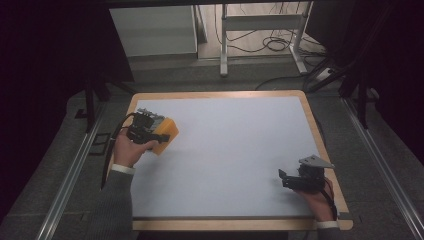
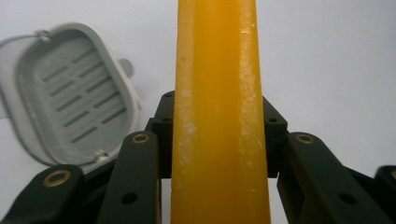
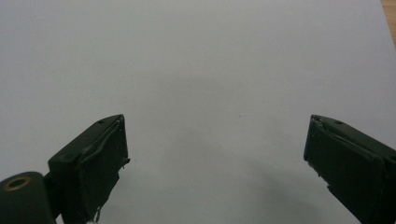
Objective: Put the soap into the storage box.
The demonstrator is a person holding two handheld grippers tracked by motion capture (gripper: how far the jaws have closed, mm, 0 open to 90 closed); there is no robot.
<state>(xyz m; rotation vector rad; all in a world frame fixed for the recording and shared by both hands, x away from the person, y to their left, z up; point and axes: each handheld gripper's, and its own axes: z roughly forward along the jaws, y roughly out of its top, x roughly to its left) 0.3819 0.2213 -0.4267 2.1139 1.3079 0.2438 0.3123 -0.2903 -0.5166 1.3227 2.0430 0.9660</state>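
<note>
My left gripper (image 1: pixel 156 131) is at the table's far left, shut on an orange bar (image 1: pixel 168 133) that looks like soap. In the left gripper view the orange bar (image 2: pixel 219 112) stands up between the two jaws of the left gripper (image 2: pixel 219 100), which press on its sides. A grey slotted soap dish (image 2: pixel 70 102) lies on the white surface just to the left of the bar. Near the front right, my right gripper (image 1: pixel 286 179) is held low over the table. In the right gripper view the right gripper (image 3: pixel 217 144) is open, its jaws wide apart with nothing between them.
A white mat (image 1: pixel 230 150) covers the table, with a wooden rim (image 1: pixel 320 135) around it. Beyond the far edge stand a metal frame (image 1: pixel 224 45) and loose cables (image 1: pixel 272 42) on the floor. Metal rails (image 1: pixel 380 165) run along both sides.
</note>
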